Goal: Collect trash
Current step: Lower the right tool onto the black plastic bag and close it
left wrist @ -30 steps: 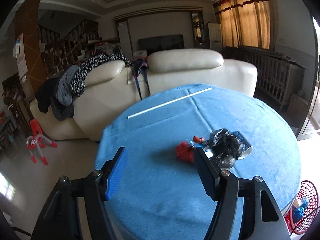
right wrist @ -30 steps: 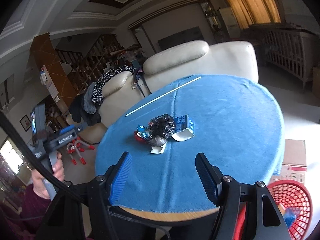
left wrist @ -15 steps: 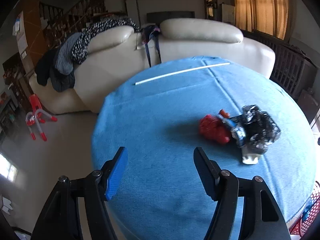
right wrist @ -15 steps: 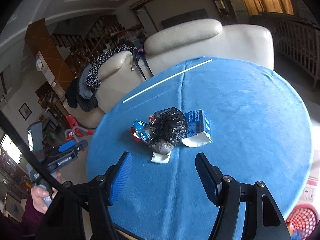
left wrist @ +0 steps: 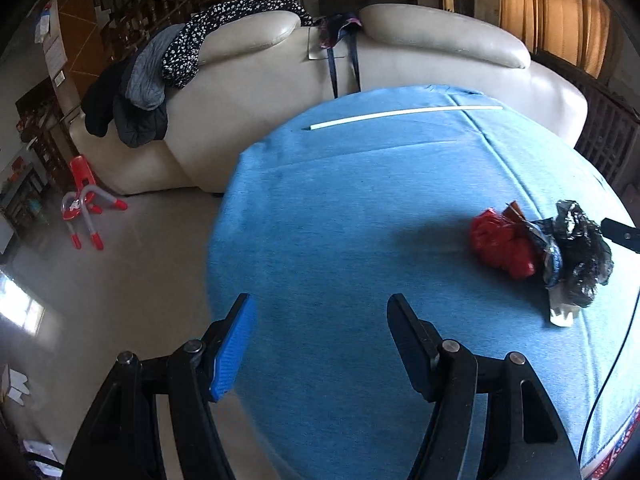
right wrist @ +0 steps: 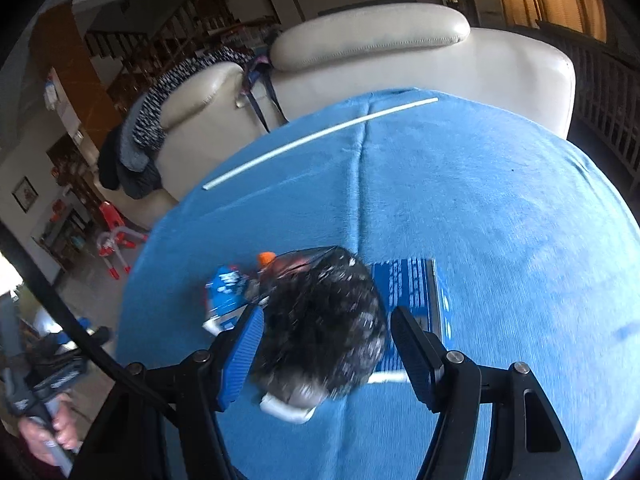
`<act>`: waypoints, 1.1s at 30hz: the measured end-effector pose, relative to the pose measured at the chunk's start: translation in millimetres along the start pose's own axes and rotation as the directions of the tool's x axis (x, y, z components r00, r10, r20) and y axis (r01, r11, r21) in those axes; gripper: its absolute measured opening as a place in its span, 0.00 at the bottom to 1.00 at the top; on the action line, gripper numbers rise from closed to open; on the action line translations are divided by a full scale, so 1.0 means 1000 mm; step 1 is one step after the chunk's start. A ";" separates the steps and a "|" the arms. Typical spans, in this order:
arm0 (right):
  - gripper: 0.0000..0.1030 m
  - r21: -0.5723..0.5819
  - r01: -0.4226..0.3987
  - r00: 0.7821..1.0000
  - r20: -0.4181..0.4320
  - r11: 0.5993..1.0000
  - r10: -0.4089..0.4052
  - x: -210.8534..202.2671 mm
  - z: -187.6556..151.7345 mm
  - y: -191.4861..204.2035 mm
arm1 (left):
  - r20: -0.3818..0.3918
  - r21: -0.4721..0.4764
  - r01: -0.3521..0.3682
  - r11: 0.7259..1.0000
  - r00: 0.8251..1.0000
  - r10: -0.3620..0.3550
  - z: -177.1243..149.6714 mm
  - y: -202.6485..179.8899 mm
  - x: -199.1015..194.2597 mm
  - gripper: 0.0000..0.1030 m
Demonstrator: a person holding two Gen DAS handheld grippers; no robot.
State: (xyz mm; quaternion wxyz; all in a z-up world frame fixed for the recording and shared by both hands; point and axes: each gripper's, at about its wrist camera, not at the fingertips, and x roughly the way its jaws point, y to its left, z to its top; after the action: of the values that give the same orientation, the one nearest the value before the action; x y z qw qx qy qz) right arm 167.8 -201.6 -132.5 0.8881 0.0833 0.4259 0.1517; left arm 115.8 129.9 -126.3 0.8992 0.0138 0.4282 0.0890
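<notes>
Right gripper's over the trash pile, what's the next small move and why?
Probably lower the right gripper a little further and close on the black bag. Its jaws stand open on either side of the bag, pads not visibly pressing it, and the bag lies on the blue cloth. The left gripper is open over bare cloth.

We count one round table (left wrist: 320, 220) under a blue cloth, with one long white stick (left wrist: 404, 114) on it. In the trash heap we see one crumpled black bag (right wrist: 320, 320), one red wad (left wrist: 500, 240), one blue carton (right wrist: 412, 296) and one blue wrapper (right wrist: 226, 284). Behind stands one cream sofa (left wrist: 400, 60), and one red toy (left wrist: 84, 208) lies on the floor.
</notes>
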 end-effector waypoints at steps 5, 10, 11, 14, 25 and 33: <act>0.56 -0.002 0.017 0.998 -0.060 1.000 -0.017 0.032 0.001 0.004 | -0.001 0.020 0.004 1.000 1.000 -0.004 0.009 -0.003 0.002 0.67; 0.33 -0.083 0.030 0.998 -0.056 0.996 -0.035 0.036 -0.008 0.019 | -0.003 0.045 0.057 0.997 0.998 -0.057 0.023 -0.019 0.001 0.67; 0.28 -0.083 0.023 0.998 -0.052 0.996 -0.027 0.034 -0.009 0.020 | -0.006 0.049 0.070 0.996 0.998 -0.070 0.026 -0.023 0.002 0.67; 0.19 -0.030 -0.023 0.999 -0.032 0.999 0.022 0.019 -0.016 0.011 | -0.029 0.072 0.135 0.988 0.991 -0.133 0.036 -0.041 0.005 0.67; 0.18 0.074 -0.026 1.000 0.012 0.997 0.025 -0.037 -0.048 -0.031 | -0.139 0.054 0.257 0.965 0.959 -0.247 0.063 -0.086 0.038 0.67; 0.45 0.078 -0.087 0.996 0.017 0.993 0.086 -0.024 -0.035 -0.020 | -0.150 0.035 0.244 0.969 0.960 -0.237 0.051 -0.074 0.035 0.67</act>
State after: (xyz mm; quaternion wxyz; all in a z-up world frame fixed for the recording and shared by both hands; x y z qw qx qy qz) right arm 130.0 -227.9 -142.1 0.8796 0.1377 0.4214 0.1723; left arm 187.9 65.8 -128.2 0.8693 -0.0211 0.4929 -0.0315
